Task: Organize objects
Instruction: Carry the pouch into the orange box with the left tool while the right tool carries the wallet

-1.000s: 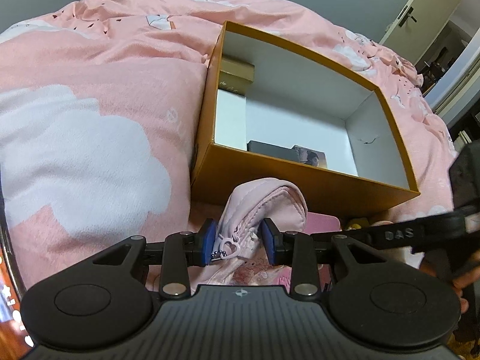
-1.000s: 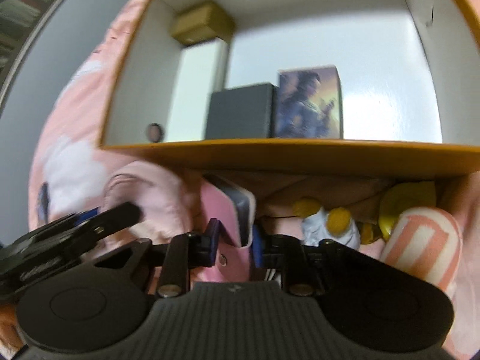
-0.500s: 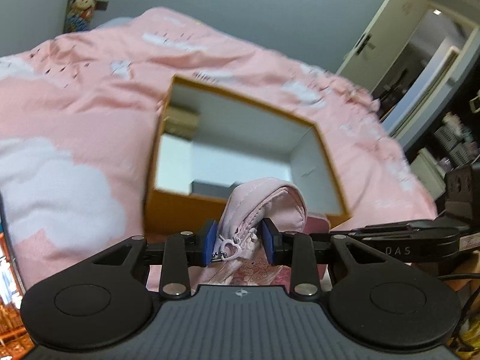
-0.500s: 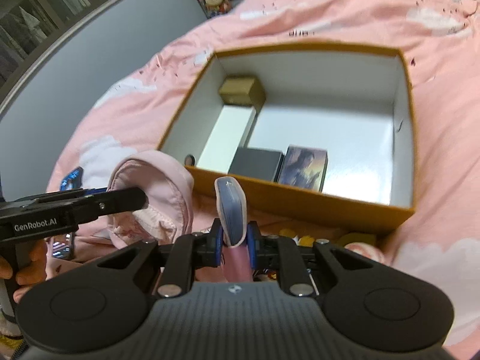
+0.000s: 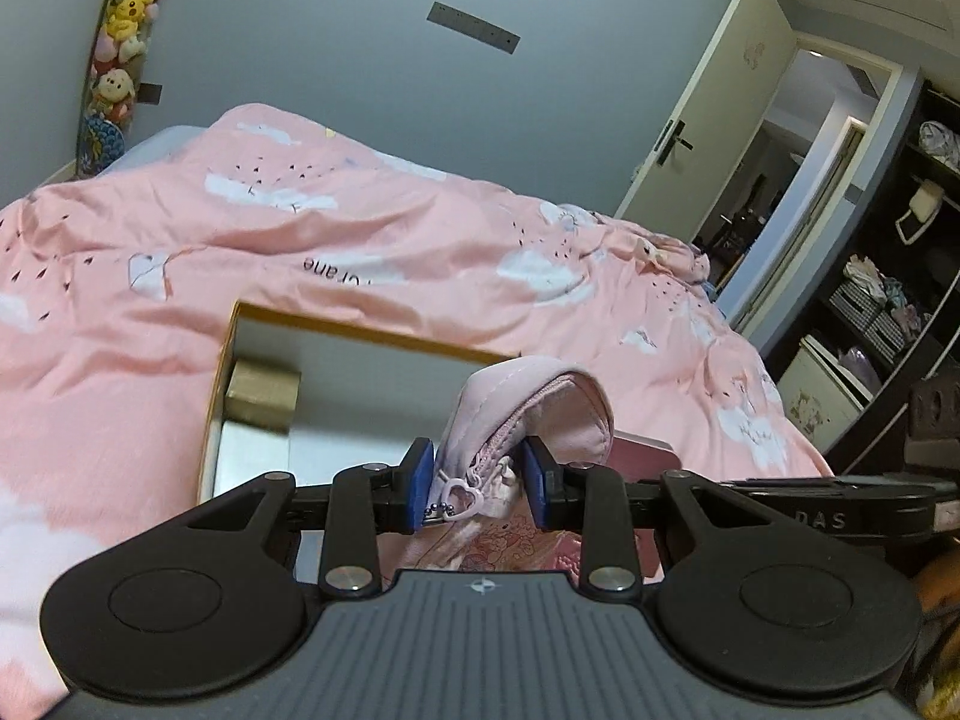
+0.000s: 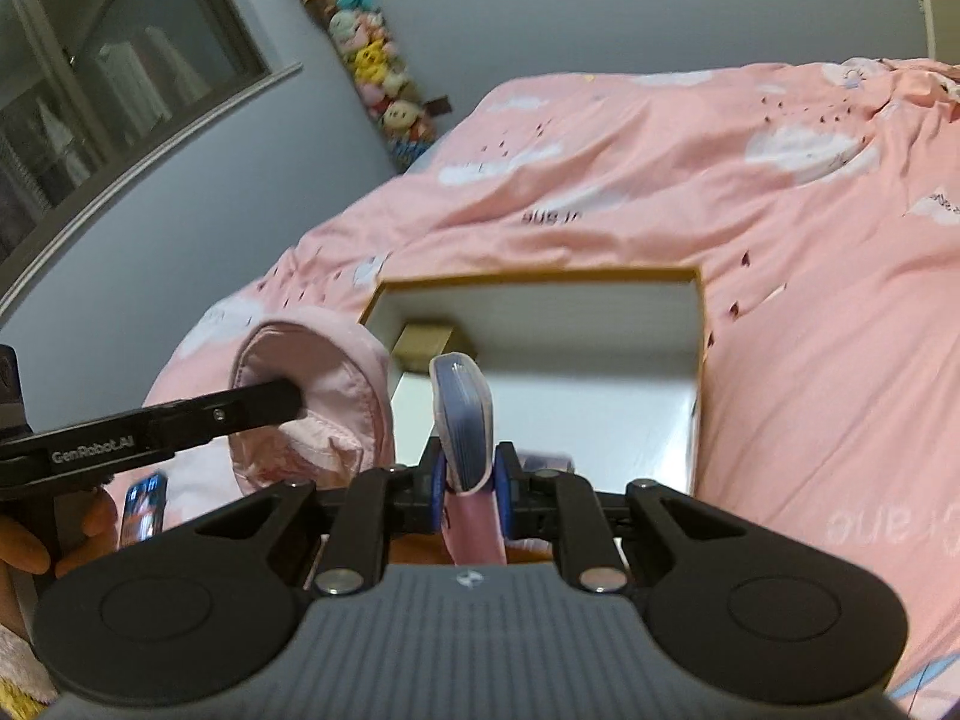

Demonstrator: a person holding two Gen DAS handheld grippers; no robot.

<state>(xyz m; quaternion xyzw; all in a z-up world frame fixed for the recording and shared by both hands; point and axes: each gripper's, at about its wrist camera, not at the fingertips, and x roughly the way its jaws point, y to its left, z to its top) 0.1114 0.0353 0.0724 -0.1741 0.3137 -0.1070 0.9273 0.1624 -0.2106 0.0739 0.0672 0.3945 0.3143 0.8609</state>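
Pink zip pouch [image 5: 528, 414], that's the one up in the air, pinched at its zipper end between the blue pads of the left gripper [image 5: 480, 483], jaws nearly closed on the fabric, a little heart pull dangling. It hangs just in front of the orange box [image 6: 699, 324]. In the right wrist view the pouch [image 6: 312, 396] bulges beside the left gripper's black finger. Next to it, the right gripper [image 6: 471, 498] is clamped tight on a pink-covered booklet [image 6: 465, 414], standing upright, page edges showing; its lower end is hidden behind the gripper body. Inside the box, at the far left corner, sits a small gold carton [image 5: 261, 393]; the box's near wall and most of its floor are blocked by both grippers. Around the box spreads the pink cloud-print duvet [image 5: 360, 258]. Below the left gripper's finger, a person's fingers [image 6: 90, 522] and a blurred phone-like object [image 6: 144, 504] are only partly visible.
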